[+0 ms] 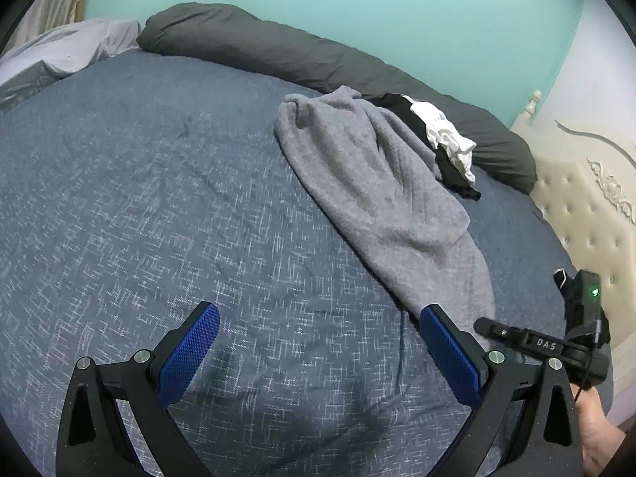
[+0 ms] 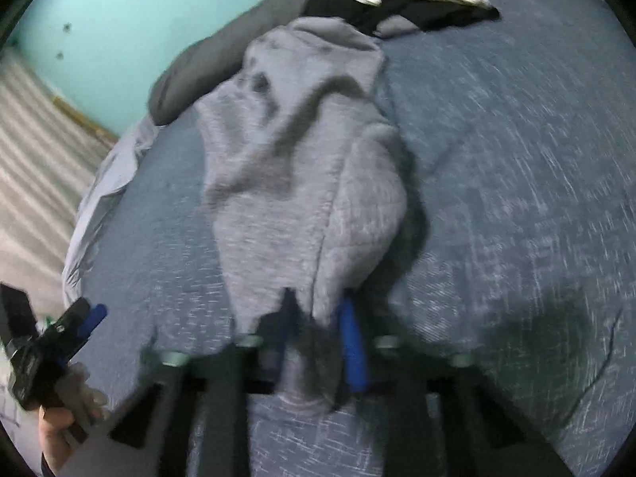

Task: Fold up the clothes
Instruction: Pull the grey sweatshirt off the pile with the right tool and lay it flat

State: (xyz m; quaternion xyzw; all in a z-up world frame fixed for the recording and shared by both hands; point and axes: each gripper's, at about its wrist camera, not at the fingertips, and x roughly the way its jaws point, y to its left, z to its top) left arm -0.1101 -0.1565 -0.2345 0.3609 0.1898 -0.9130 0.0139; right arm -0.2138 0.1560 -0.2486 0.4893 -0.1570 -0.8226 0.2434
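On the blue bedspread (image 1: 139,198), a grey garment (image 1: 377,183) lies crumpled lengthwise, its far end toward the dark grey bolster (image 1: 278,47). Beside that far end, black clothing (image 1: 453,167) and a white item (image 1: 445,135) rest against the bolster. Right gripper (image 2: 318,334): jaws closed on the garment's near edge, cloth bunched between the blue pads (image 2: 351,342); view blurred. Left gripper (image 1: 318,349): jaws wide apart, empty, over the bedspread just beside the garment's near end.
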